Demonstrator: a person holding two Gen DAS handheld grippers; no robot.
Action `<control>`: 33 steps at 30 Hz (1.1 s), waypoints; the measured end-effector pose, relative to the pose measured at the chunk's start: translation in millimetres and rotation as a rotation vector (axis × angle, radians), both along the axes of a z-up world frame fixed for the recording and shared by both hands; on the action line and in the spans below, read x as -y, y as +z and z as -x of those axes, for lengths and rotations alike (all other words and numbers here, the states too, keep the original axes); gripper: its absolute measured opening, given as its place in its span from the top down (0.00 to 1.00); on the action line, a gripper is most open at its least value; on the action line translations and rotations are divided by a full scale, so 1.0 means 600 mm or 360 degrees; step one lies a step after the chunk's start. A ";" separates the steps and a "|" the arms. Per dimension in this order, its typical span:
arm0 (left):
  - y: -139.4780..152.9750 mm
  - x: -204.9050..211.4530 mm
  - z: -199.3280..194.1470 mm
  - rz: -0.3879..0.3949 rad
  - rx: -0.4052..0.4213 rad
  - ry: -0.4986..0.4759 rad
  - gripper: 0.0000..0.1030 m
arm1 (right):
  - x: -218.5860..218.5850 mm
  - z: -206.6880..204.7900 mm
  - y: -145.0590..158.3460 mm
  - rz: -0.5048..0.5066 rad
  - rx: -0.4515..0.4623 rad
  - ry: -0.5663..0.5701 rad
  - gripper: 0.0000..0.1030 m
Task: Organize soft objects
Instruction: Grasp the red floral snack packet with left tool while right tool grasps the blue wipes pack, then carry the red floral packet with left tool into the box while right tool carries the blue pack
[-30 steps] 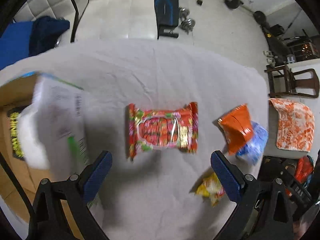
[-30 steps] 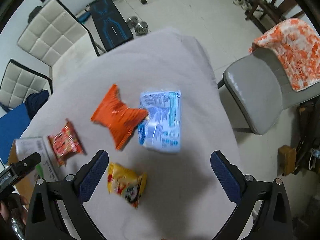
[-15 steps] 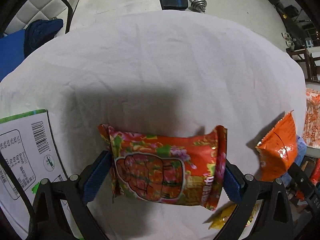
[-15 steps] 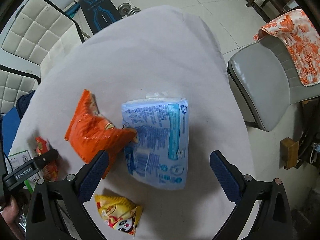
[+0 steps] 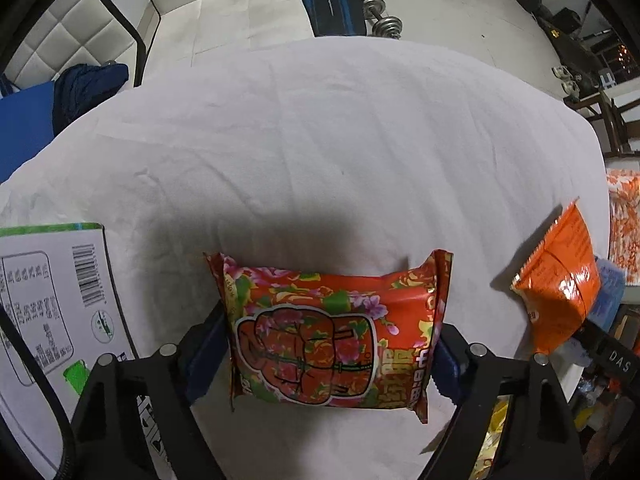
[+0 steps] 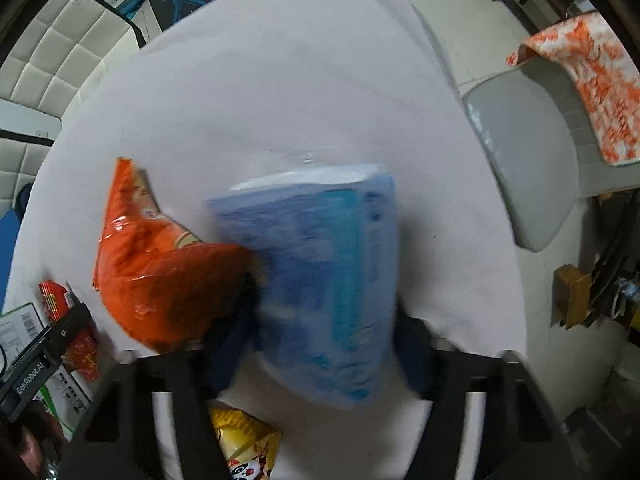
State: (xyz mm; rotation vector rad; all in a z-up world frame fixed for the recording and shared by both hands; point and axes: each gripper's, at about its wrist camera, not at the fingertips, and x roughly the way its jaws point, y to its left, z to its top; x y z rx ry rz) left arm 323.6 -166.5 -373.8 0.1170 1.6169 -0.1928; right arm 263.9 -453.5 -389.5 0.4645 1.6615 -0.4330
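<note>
A red floral snack pack (image 5: pixel 336 332) lies on the white tablecloth (image 5: pixel 320 140). My left gripper (image 5: pixel 328 344) is shut on its two ends. A blue tissue pack (image 6: pixel 320 276) sits between the fingers of my right gripper (image 6: pixel 324 344), which is shut on it; the view is blurred. An orange chip bag (image 6: pixel 160 276) touches the blue pack's left side and also shows in the left wrist view (image 5: pixel 560 292). A yellow snack bag (image 6: pixel 248 448) lies below the right gripper. The red pack and the left gripper show at the left of the right wrist view (image 6: pixel 68 320).
A white printed carton (image 5: pixel 52 320) stands at the table's left edge. A grey chair (image 6: pixel 528 152) with an orange patterned cloth (image 6: pixel 588 80) is to the right of the table. White padded chairs (image 5: pixel 80 20), a weight bench and dumbbells (image 5: pixel 380 16) are beyond.
Both grippers have moved down and closed: the left on the red floral pack, the right on the blue tissue pack. The orange bag is pushed against the blue pack.
</note>
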 end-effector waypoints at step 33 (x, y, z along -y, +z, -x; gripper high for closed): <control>0.195 -0.026 0.215 0.0195 0.0360 -0.0085 0.18 | -0.147 0.180 0.183 -0.0076 0.0227 0.0250 0.67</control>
